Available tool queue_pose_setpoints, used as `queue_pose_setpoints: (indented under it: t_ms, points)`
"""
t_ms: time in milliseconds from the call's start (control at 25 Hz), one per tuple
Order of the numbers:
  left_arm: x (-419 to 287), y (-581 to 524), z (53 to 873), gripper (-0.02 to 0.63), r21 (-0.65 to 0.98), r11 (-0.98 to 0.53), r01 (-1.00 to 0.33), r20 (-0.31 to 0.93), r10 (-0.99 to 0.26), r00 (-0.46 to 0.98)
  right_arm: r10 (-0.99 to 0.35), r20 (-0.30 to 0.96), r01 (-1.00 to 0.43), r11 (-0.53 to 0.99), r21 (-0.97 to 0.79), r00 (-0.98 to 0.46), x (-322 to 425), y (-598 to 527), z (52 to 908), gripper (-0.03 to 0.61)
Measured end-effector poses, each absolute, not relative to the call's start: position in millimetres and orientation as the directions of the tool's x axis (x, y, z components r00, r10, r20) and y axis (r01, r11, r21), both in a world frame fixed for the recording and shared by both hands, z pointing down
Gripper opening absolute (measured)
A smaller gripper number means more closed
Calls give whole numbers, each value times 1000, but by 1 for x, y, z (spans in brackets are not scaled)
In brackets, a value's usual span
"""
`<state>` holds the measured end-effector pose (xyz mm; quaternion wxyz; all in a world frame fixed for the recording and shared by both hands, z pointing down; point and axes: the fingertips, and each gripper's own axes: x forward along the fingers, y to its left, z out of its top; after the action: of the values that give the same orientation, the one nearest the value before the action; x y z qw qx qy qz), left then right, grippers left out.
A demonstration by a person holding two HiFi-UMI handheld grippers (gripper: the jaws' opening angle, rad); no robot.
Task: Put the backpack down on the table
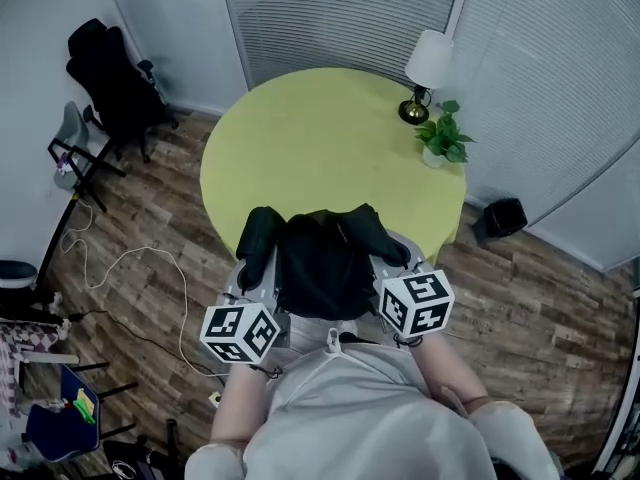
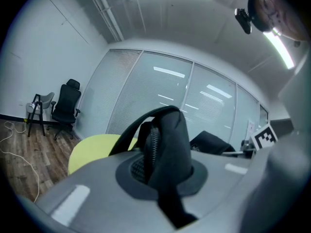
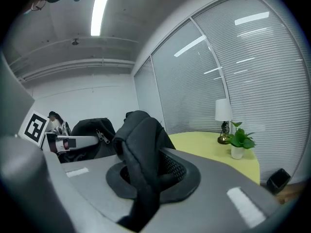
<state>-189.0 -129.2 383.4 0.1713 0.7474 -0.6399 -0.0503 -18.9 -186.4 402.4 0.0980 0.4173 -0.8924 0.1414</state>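
A black backpack (image 1: 322,260) hangs between my two grippers, over the near edge of the round yellow-green table (image 1: 320,138). My left gripper (image 1: 252,268) is shut on the backpack's left shoulder strap (image 2: 167,144), which bunches up out of its jaws. My right gripper (image 1: 398,258) is shut on the right shoulder strap (image 3: 138,149) in the same way. From the left gripper view the right gripper's marker cube (image 2: 265,136) shows beyond the bag. From the right gripper view the bag's zipped body (image 3: 90,132) lies to the left.
A white table lamp (image 1: 428,68) and a small potted plant (image 1: 443,138) stand at the table's far right. A black office chair (image 1: 115,78) and a folding stand (image 1: 75,153) are at the left wall. A black bin (image 1: 503,216) sits on the wood floor at right. A cable (image 1: 130,268) trails left.
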Motion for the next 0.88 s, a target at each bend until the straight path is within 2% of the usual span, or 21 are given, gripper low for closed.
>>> queue_pose_setpoints:
  t_ms: [320, 880]
  points:
    - [-182, -229, 385, 26, 334, -110, -936, 131, -978, 161, -693, 298, -751, 641, -160, -656, -14, -292, 401, 38]
    - [-217, -363, 404, 26, 360, -216, -908, 199, -933, 301, -749, 346, -823, 536, -187, -566, -45, -403, 422, 38]
